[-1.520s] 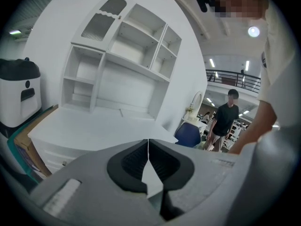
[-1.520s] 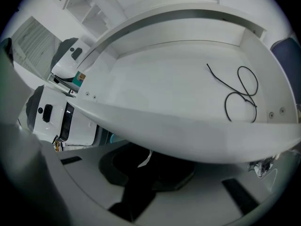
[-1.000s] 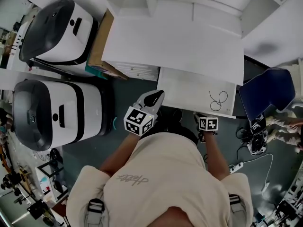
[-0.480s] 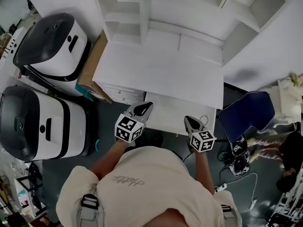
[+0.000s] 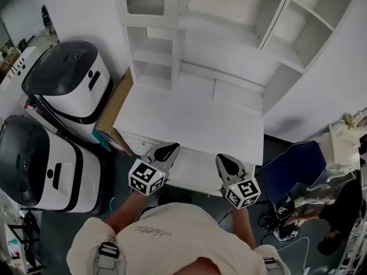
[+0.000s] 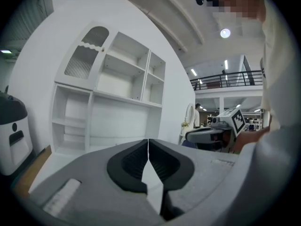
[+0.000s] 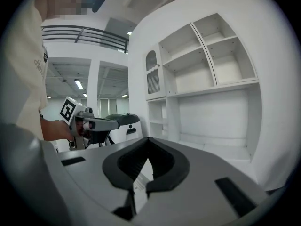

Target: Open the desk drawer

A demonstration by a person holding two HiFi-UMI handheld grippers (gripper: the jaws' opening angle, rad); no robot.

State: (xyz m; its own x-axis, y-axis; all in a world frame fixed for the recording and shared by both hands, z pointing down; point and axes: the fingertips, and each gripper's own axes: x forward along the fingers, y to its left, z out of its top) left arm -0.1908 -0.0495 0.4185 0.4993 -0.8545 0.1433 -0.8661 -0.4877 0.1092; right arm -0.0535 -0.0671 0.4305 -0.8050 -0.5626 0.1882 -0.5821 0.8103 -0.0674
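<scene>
The drawer (image 5: 194, 172) stands pulled out from under the near edge of the white desk (image 5: 189, 119), between the two tongs. The left gripper (image 5: 167, 151) and the right gripper (image 5: 227, 164) hover over its left and right ends. Each has its jaws pressed together and holds nothing.

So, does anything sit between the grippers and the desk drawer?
Nothing visible does. The left gripper and right gripper, both shut and empty, hang over the two ends of the drawer jutting from the desk, with no object between.
</scene>
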